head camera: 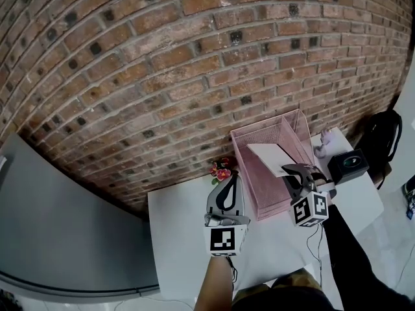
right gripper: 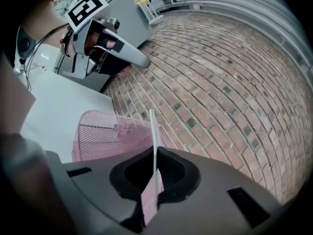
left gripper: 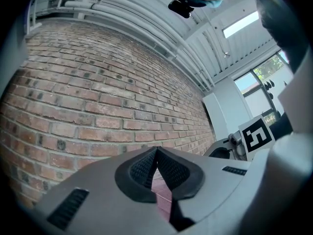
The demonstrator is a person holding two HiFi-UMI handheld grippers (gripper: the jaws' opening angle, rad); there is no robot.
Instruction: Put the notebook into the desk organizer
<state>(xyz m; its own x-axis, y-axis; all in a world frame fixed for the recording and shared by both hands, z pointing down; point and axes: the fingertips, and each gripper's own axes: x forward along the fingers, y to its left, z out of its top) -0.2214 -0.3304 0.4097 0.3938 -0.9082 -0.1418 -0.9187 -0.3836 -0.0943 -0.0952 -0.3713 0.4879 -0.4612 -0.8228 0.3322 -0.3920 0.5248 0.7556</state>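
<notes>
Between the jaws of the right gripper (right gripper: 155,153), squeezed tight, sits the notebook (right gripper: 152,129), pinched edge-on, center right of frame, just over the pink mesh desk organizer (head camera: 254,196). I'd line it up with the mesh walls and lower it straight in before letting go. Lower middle, the left gripper (head camera: 226,193) is closed on nothing above the white table (head camera: 178,238); brick wall (head camera: 162,63) behind.
</notes>
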